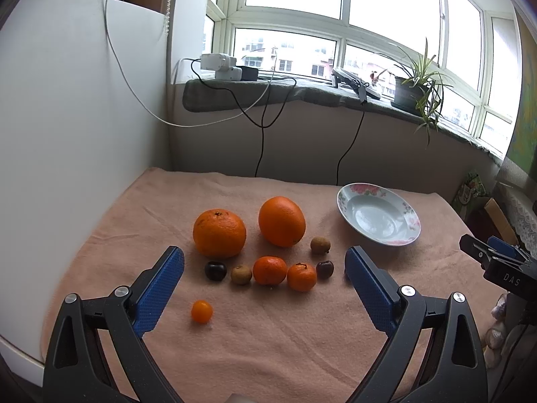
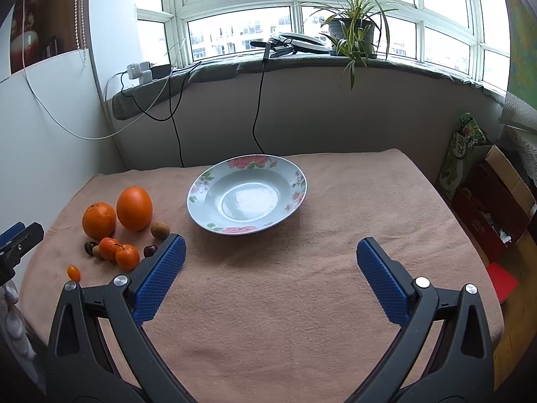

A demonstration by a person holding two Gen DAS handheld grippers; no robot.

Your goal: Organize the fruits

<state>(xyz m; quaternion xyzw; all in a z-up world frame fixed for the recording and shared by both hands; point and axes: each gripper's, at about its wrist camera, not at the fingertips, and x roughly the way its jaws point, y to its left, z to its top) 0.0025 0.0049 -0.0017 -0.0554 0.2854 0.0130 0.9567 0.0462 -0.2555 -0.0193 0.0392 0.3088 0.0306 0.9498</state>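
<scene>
Two large oranges lie on the pink cloth, with two small mandarins, two dark chestnuts, two brown longans and a kumquat in front of them. A floral plate sits empty at the right; it also shows in the right wrist view. My left gripper is open above the small fruits. My right gripper is open and empty, in front of the plate. The fruits lie to its left.
A white panel walls the table's left side. Cables hang from the windowsill behind the table, where a potted plant stands. Boxes and bags sit beyond the table's right edge.
</scene>
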